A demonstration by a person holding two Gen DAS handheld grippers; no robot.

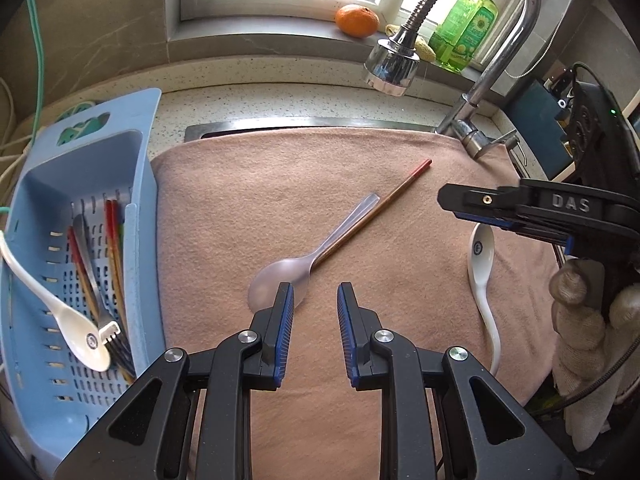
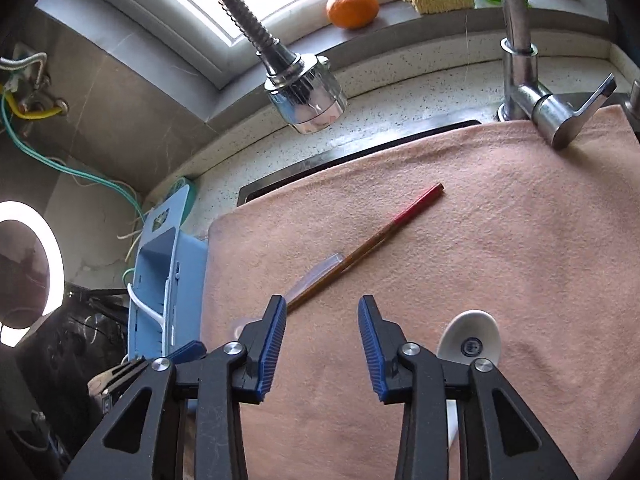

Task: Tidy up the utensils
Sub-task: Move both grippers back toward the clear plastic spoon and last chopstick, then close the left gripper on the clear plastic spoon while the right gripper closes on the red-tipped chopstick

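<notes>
A metal spoon (image 1: 288, 268) and a red-tipped chopstick (image 1: 376, 208) lie crossed on the pink towel (image 1: 240, 200). A white ceramic spoon (image 1: 482, 276) lies at the towel's right side. My left gripper (image 1: 315, 292) hovers open just in front of the metal spoon's bowl, nothing between its pads. In the right wrist view my right gripper (image 2: 323, 306) is open above the towel, with the chopstick (image 2: 376, 242) ahead of it and the white spoon (image 2: 470, 338) beside its right finger. The right gripper (image 1: 472, 204) also shows from the side in the left wrist view.
A blue slotted basket (image 1: 36, 384) at the left holds a white spoon (image 1: 60, 308), a fork and several coloured chopsticks. A chrome faucet head (image 1: 390, 64) hangs over the sink's far edge. An orange (image 1: 357, 20) and a green soap bottle (image 1: 466, 32) stand on the sill.
</notes>
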